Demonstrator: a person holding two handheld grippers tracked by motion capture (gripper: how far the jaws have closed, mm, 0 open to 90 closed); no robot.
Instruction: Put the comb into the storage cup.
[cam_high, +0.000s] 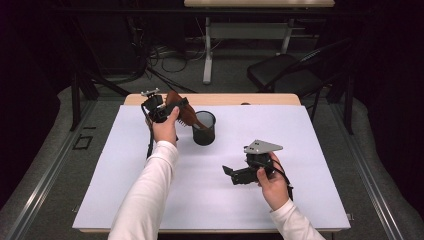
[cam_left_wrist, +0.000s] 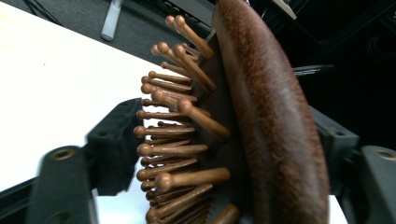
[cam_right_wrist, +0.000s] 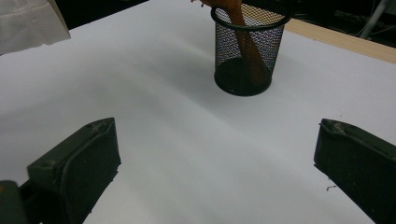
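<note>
Clearly, the left gripper (cam_high: 167, 107), at upper left centre of the high view, has its jaws clamped on the head of a wooden hairbrush (cam_left_wrist: 243, 121), whose handle dips into a black mesh cup (cam_high: 204, 128) just beside it. Lower right, the right gripper (cam_high: 235, 175) hovers with jaws wide and empty. The brush seems mid-insertion; releasing it should come next. Beneath lies a white desk (cam_high: 300, 150), with a dark room, chair (cam_high: 285, 70) and cables beyond.

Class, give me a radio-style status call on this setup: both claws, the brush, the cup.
Left claw shut on wooden hairbrush, handle down inside mesh cup. Right claw open, nothing in it, low over white table. Nothing in the way.
</note>
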